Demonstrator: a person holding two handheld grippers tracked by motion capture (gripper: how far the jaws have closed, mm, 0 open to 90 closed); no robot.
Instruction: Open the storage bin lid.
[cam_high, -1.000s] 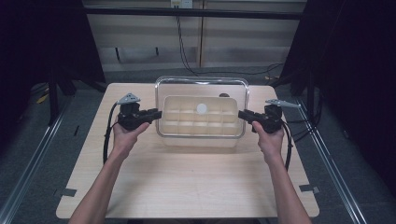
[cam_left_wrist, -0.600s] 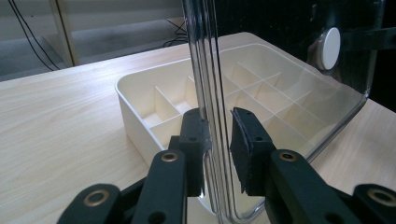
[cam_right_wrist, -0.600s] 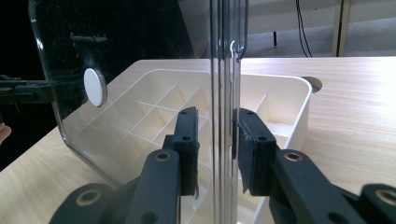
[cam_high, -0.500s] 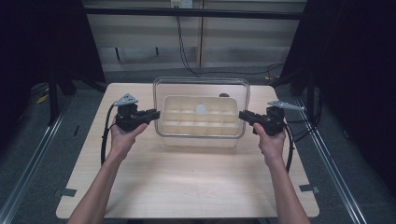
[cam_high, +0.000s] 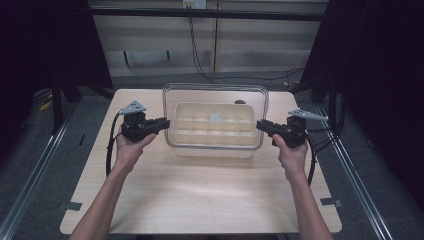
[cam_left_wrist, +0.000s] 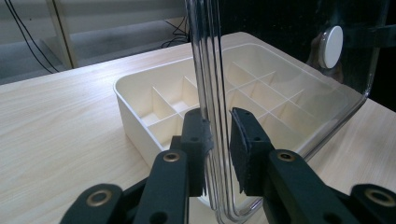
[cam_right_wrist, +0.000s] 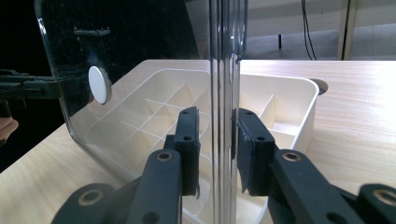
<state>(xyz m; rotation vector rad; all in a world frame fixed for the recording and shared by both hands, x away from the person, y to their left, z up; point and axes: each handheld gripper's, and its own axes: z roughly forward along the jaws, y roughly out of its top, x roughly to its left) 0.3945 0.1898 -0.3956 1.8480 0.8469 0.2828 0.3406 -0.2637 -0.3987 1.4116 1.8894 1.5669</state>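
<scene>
- the clear lid (cam_high: 215, 97) is up in the air, just above the tray (cam_high: 215, 131), and it covers most of the tray from the high view.
- the tray is a cream box with many small square cells, and it sits on the table (cam_high: 200, 200) near the far edge.
- a small white knob (cam_high: 214, 118) sits in the middle of the lid, right over the tray.
- the left gripper (cam_high: 161, 123) is just left of the tray. its jaws are shut on the left edge of the lid, and one pad (cam_left_wrist: 198, 140) presses on each side of the rim.
- the right gripper (cam_high: 262, 125) is just right of the tray. its jaws pinch the right edge of the lid the same way, with the rim tight between them.
- in the left gripper view the lid stands on its edge between the jaws, and the tray lies behind it.
- in the right gripper view the knob is to the left of the jaws, over the tray.
- each hand (cam_high: 131, 147) holds its gripper from the near side of the tray.
- a black cable (cam_high: 109, 150) hangs from the left gripper, well left of the tray.
</scene>
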